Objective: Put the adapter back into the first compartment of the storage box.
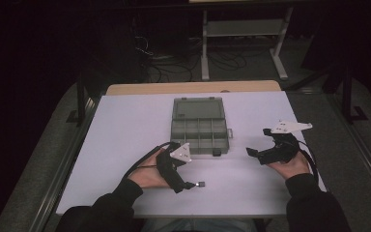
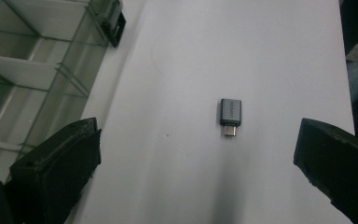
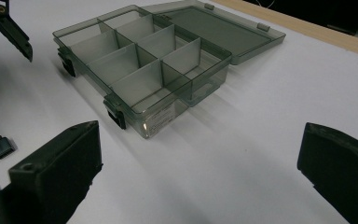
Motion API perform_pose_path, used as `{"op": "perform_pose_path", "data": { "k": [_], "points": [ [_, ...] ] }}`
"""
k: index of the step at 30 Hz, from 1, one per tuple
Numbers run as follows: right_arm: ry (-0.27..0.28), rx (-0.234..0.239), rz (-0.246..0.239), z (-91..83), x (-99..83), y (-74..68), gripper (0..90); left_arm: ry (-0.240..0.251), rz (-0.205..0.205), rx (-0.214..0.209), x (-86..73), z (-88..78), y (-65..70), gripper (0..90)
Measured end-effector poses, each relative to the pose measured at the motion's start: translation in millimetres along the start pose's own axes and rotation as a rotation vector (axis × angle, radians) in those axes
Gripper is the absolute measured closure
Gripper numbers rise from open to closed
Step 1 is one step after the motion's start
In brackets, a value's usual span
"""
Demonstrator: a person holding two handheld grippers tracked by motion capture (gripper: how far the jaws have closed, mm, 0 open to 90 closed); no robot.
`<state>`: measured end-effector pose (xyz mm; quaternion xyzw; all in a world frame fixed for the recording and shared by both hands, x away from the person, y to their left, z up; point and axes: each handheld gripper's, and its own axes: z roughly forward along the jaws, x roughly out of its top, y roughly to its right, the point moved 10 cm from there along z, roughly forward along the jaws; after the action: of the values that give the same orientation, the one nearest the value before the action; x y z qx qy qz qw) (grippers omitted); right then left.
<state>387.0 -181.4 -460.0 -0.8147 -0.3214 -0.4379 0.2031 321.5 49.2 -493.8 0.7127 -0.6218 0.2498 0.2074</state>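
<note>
Smoky grey box (image 3: 168, 70), dark grey adapter (image 2: 230, 112), white table (image 1: 125, 125)

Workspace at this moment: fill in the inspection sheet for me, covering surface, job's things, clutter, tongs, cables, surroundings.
Surface: white table top, wooden strip along the far edge.
Job's things: translucent grey compartment box with its lid open and lying flat behind it, compartments look empty; small grey adapter lying flat on the table near the person's edge, apart from the box.
Clutter: nothing seen.
Tongs: left tongs open, aimed at the adapter, not touching it; right tongs open, holding nothing, to the right of the box.
Cables: a black cable trails from each of the tongs; loose cables on the floor beyond the table.
Surroundings: dark room, white metal rack behind.
</note>
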Motion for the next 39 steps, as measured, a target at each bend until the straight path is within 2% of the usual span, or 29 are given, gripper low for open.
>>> {"op": "perform_pose_path", "data": {
  "k": [9, 19, 28, 39],
  "points": [
    [-0.01, 0.007, -0.005, 2.5, -1.0, -1.5, 0.0, -0.025, 0.038, -0.046, 3.4, 13.3, 9.7, 6.0],
    [-0.011, 0.008, -0.006, 2.2, -1.3, -1.6, 0.0, -0.045, 0.073, -0.107, 4.0, 21.2, 19.6, 20.5],
    [-0.014, 0.006, -0.01, 2.6, -1.7, -1.5, 0.0, -0.058, 0.096, -0.127, 4.9, 27.5, 22.0, 32.6],
    [-0.01, 0.008, -0.008, 1.8, -1.2, -2.0, 0.0, -0.063, 0.107, -0.146, 6.2, 33.8, 23.3, 52.3]
  ]
}}
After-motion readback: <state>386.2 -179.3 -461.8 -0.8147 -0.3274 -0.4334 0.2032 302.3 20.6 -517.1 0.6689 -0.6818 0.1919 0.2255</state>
